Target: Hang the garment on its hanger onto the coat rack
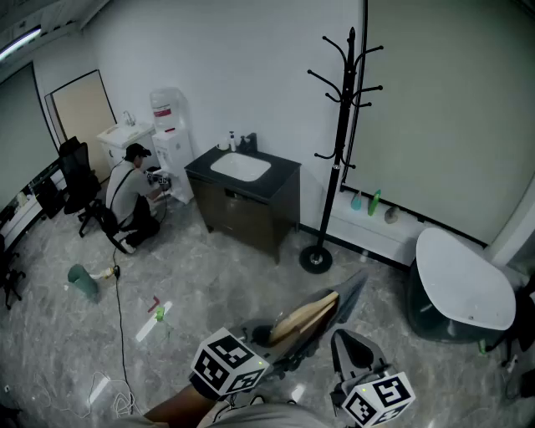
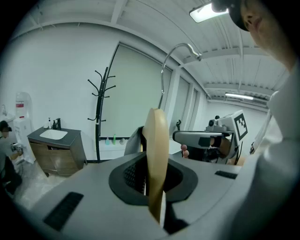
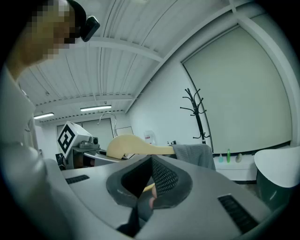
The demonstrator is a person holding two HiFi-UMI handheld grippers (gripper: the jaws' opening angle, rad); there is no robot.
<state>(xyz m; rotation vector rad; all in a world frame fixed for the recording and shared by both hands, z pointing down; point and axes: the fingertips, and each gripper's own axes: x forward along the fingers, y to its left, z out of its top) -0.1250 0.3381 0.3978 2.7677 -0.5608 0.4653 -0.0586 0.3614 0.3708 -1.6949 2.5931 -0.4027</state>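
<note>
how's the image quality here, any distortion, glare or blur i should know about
Head view: evenly lit, fairly sharp, the coat rack leaning from the wide lens. Left gripper view: strong fisheye with black corners, the ceiling light blown out white, the wooden hanger soft at close range. Right gripper view: same fisheye, ceiling beams bowed, foreground out of focus.

A pale tan wooden hanger (image 1: 308, 316) carries a plain grey garment (image 1: 354, 288). The left tool (image 1: 280, 338) and right tool (image 1: 351, 347) are light grey with black pads, each marked with black squares on white. The coat rack (image 1: 338, 125) is black against a white wall (image 1: 251, 67). The floor (image 1: 209, 276) is grey with a marbled pattern. A dark brown cabinet (image 1: 251, 216) holds a white sink (image 1: 241, 166).
</note>
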